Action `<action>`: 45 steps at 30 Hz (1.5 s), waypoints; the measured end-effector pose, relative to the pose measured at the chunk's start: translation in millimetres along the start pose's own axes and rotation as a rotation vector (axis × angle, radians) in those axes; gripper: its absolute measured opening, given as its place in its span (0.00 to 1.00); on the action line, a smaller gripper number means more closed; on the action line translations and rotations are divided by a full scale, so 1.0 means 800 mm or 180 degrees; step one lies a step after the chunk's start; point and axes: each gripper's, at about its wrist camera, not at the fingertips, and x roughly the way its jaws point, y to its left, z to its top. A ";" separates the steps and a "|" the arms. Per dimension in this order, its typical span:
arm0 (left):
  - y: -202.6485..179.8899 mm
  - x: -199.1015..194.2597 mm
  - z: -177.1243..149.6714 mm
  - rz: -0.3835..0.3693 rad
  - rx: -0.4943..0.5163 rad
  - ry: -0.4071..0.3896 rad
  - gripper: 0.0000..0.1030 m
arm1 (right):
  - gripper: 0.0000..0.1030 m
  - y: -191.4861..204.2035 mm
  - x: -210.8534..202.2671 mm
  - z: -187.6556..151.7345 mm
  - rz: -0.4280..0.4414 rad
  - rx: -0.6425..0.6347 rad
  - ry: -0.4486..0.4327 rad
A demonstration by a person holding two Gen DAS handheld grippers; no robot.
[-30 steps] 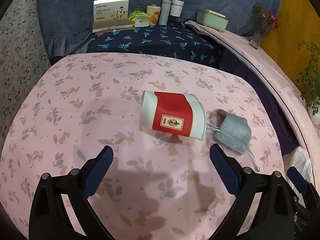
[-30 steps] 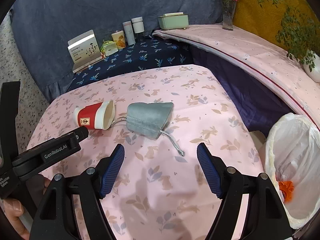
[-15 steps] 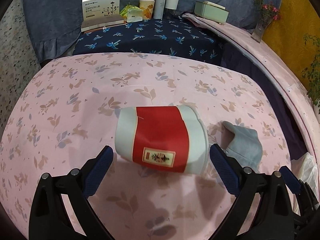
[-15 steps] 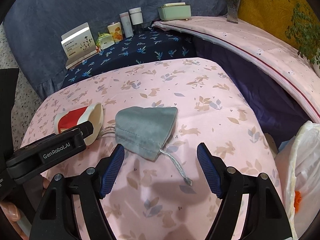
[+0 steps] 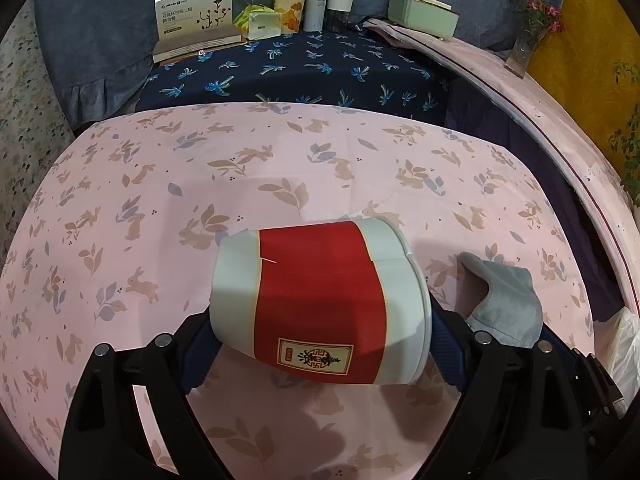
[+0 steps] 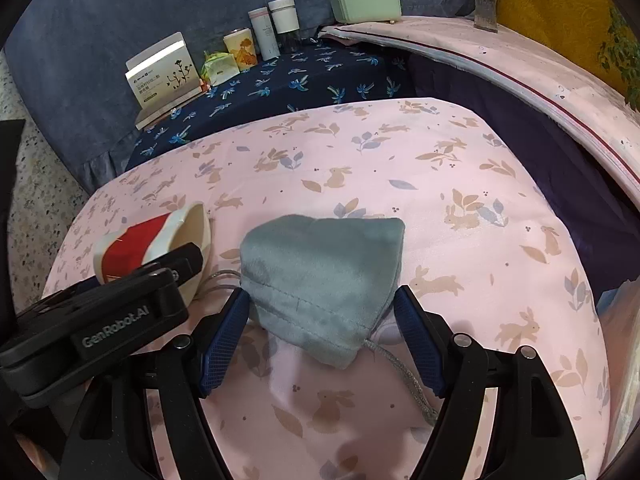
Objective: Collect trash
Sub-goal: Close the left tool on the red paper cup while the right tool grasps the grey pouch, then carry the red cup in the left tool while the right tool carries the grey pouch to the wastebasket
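Observation:
A red and white paper cup (image 5: 320, 300) lies on its side on the pink rabbit-print cloth (image 5: 280, 168). My left gripper (image 5: 320, 320) straddles it, one pad by the base and one by the rim, and its jaws are closing; the cup still rests on the cloth. Just right of the cup lies a grey drawstring pouch (image 6: 320, 272). My right gripper (image 6: 320, 296) is open around the pouch, a blue pad close to each side. The cup (image 6: 152, 240) shows partly in the right wrist view, behind the left tool's black housing (image 6: 112, 328).
A white trash bag (image 5: 624, 344) hangs off the table's right edge. Behind, on the dark blue cloth (image 5: 300, 68), stand a booklet (image 5: 192, 12), a tissue pack, a printed cup, two bottles and a green box (image 5: 420, 16). A flower vase (image 5: 528, 40) stands at the back right.
Both grippers have moved forward and down. The cup now sits between the left jaws and the pouch between the right jaws. The left jaws have narrowed a little.

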 end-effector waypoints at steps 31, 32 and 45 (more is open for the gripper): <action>-0.096 -0.109 -0.052 -0.0298 0.0211 -0.0188 0.82 | 0.11 -0.090 -0.146 -0.042 -0.0132 0.0228 -0.0398; -0.103 -0.115 -0.055 -0.0317 0.0232 -0.0199 0.82 | 0.11 -0.097 -0.153 -0.043 -0.0144 0.0255 -0.0422; -0.215 -0.164 -0.105 -0.0558 0.0626 -0.0226 0.82 | 0.11 -0.198 -0.240 -0.081 -0.0384 0.0596 -0.0658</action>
